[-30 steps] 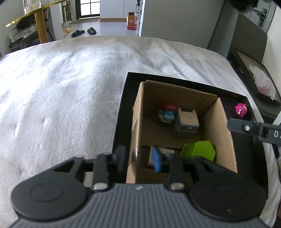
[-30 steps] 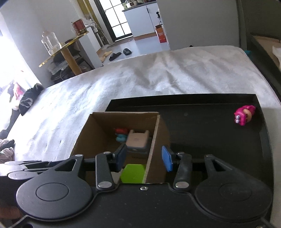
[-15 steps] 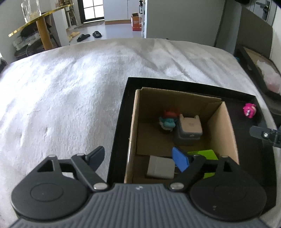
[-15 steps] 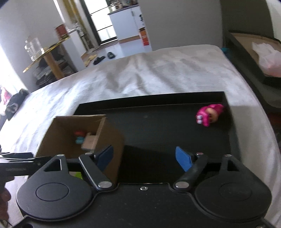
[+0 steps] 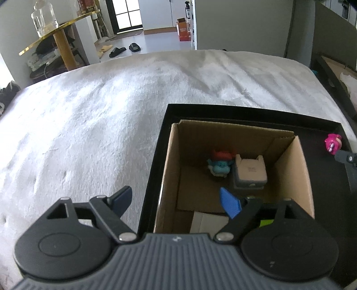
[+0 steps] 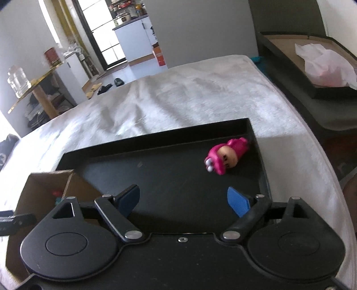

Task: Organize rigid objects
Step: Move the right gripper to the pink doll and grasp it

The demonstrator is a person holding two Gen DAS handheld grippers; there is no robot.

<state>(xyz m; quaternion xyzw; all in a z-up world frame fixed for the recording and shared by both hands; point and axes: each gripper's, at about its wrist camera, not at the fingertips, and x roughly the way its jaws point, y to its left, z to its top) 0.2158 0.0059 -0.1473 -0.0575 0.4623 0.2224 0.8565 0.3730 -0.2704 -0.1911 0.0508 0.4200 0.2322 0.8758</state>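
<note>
A cardboard box (image 5: 169, 176) stands in a black tray (image 5: 160, 142) on the white bed. Inside it lie a blue and red figurine (image 5: 219, 164), a grey block (image 5: 251, 175), a white block (image 5: 208, 222) and a green piece (image 5: 265, 222). My left gripper (image 5: 176, 201) is open and empty, straddling the box's left wall. A pink toy (image 6: 224, 157) lies in the tray's far right corner; it also shows in the left wrist view (image 5: 332, 143). My right gripper (image 6: 184, 199) is open and empty, above the tray floor (image 6: 169, 169), short of the toy. The box (image 6: 44, 187) sits at its left.
The white bedspread (image 5: 100, 116) spreads to the left and beyond the tray. Another dark tray with a white bag (image 6: 323, 64) stands to the right of the bed. A gold side table with a glass jar (image 5: 44, 20) is at the far left.
Both grippers have opened; the left one had been closed over the box's left wall and the right one around its right wall. The right gripper swung right toward the pink toy. The left gripper pulled back.
</note>
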